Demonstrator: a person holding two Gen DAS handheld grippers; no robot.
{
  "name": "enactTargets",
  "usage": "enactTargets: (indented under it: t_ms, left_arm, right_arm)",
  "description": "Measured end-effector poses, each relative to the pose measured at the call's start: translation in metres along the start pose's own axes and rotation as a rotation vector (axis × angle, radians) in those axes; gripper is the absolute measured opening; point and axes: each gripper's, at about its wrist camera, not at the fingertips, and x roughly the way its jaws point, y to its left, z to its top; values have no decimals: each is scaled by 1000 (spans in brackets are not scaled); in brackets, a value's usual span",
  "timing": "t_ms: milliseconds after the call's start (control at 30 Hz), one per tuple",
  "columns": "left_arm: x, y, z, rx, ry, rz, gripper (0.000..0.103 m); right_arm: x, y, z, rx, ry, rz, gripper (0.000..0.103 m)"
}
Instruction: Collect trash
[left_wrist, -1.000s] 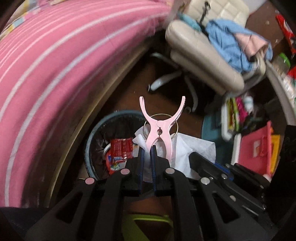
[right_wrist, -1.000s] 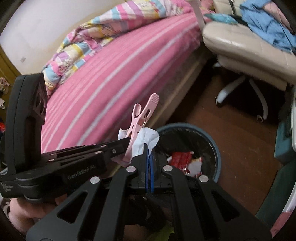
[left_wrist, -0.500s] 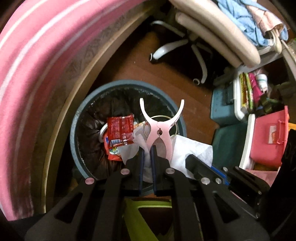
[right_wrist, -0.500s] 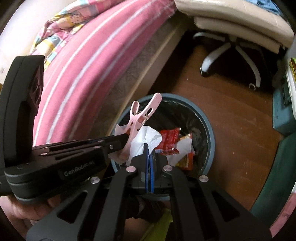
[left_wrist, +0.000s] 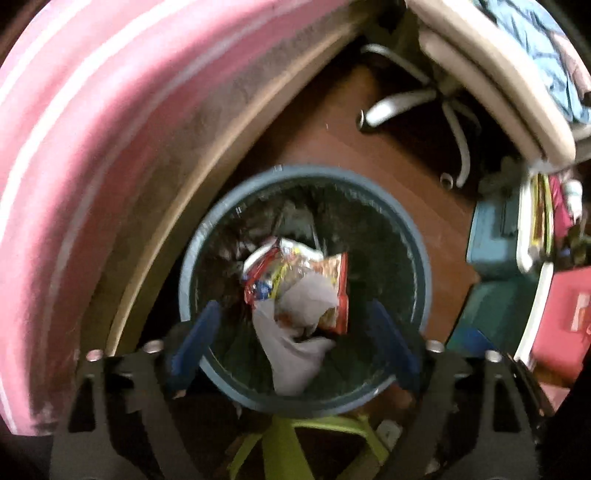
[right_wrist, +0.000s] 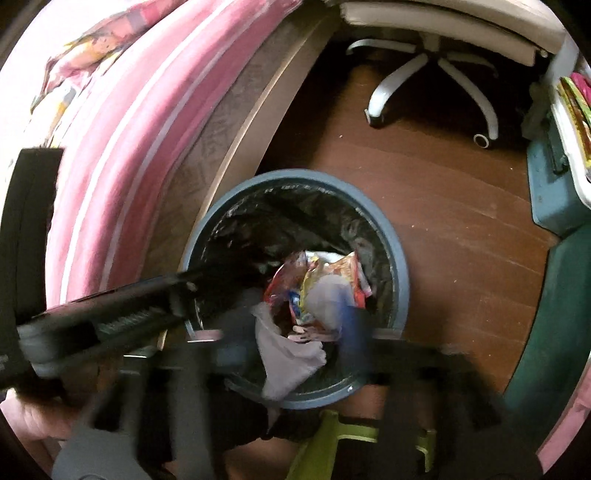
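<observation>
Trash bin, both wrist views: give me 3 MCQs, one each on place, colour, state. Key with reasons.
1. Where is the white tissue?
A. on the bed
B. inside the trash bin
C. on the chair

2. The bin rim's colour?
A. blue-grey
B. red
C. yellow

3. The left gripper is:
A. shut on the tissue
B. shut on nothing
C. open

Key: B, the tissue lies within the rim over the snack wrappers; A, the rim reads blue-grey in both views; C, its blue pads stand wide apart, jaws just opened, gripping nothing.
</observation>
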Motion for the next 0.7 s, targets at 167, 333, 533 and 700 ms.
enactTargets:
  t_ms: [167, 333, 533, 700]
  left_arm:
    - [-22, -3, 0, 23, -67, 13, 88]
    - [-66, 1, -4, 15, -182, 14, 89]
    - [-141, 32, -10, -117, -385, -7, 90]
    - [-206, 59, -23, -180, -553, 12, 90]
  right_arm:
    - [-14, 4, 3, -11, -19, 12, 84]
    - [-40, 20, 3, -53, -83, 21, 86]
    - [-94, 54, 5, -148, -200, 57, 88]
    - [-148, 100, 4, -280, -321, 100, 89]
